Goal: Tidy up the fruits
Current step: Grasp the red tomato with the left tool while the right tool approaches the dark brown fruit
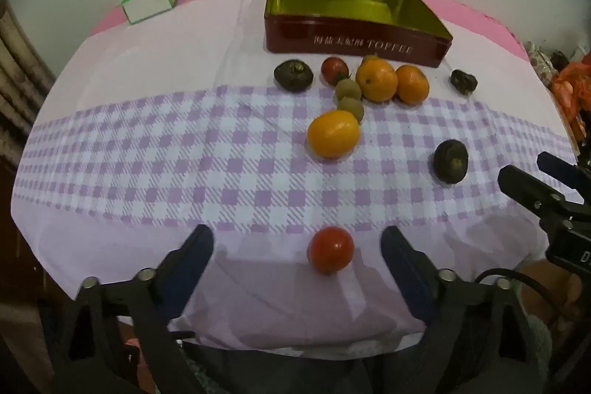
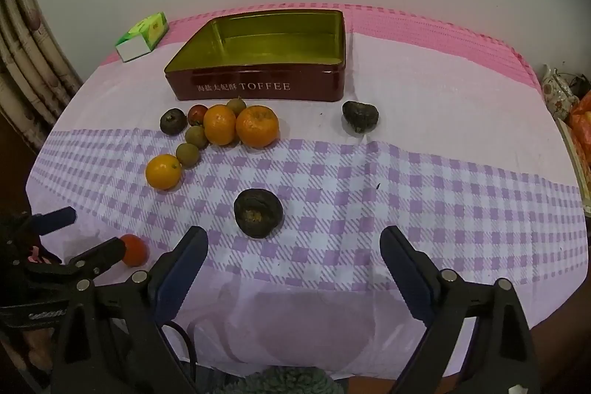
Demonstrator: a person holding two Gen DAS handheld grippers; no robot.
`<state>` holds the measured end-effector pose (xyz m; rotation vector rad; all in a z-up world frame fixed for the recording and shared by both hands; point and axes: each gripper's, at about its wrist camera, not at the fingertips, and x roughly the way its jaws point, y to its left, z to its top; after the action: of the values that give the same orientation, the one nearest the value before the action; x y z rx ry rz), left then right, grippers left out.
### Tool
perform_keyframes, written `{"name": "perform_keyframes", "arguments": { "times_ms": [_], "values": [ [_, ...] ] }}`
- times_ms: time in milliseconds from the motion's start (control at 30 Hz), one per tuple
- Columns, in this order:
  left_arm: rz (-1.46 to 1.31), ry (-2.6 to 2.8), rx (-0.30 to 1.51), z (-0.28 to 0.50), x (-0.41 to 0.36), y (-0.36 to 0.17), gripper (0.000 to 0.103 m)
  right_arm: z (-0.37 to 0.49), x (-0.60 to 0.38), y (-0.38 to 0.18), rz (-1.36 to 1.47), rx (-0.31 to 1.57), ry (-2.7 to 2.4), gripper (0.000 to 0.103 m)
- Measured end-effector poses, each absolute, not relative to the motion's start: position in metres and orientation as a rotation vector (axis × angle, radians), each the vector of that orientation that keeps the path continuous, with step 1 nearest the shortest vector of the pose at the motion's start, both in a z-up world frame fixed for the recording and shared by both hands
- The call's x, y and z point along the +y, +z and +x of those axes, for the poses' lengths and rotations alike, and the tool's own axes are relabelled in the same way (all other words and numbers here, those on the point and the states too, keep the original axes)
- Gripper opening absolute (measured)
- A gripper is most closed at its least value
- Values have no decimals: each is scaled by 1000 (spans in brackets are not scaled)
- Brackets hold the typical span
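We see the bench [image 2: 424, 91] under a lilac checked cloth, with an open red toffee tin [image 2: 258, 58] at its far side, gold-lined and holding no fruit. A green-and-white carton [image 2: 142, 36] lies to the tin's left. Just before the tin sits a cluster: two oranges [image 2: 240, 124], small brownish fruits [image 2: 192, 143], a dark fruit [image 2: 172, 121] and a small tomato [image 2: 197, 114]; a yellow-orange fruit [image 2: 163, 171] lies nearer. A shrivelled dark fruit [image 2: 360, 116] rests apart to the right. We find our left tool [image 1: 297, 242] wide, a red tomato [image 1: 330, 249] lying untouched between its fingers. Our right tool [image 2: 293, 242] stands wide, another dark fruit [image 2: 258, 212] just beyond its tips.
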<state>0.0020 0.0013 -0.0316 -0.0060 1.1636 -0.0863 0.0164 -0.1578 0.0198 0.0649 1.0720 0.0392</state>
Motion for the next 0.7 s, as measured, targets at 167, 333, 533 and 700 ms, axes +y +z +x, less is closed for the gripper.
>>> {"name": "perform_keyframes", "arguments": {
  "times_ms": [167, 333, 533, 700],
  "values": [
    [-20, -95, 1195, 4, 3, -39, 79, 17, -157, 18, 69, 1080, 38, 93],
    [2, -115, 1204, 4, -3, -42, 72, 18, -155, 19, 71, 1084, 38, 93],
    [12, -118, 1245, 7, -6, -51, 62, 13, -157, 20, 62, 1072, 38, 93],
    [8, -119, 1255, 6, -4, -55, 58, 13, -154, 13, 63, 1093, 43, 93]
  ]
}}
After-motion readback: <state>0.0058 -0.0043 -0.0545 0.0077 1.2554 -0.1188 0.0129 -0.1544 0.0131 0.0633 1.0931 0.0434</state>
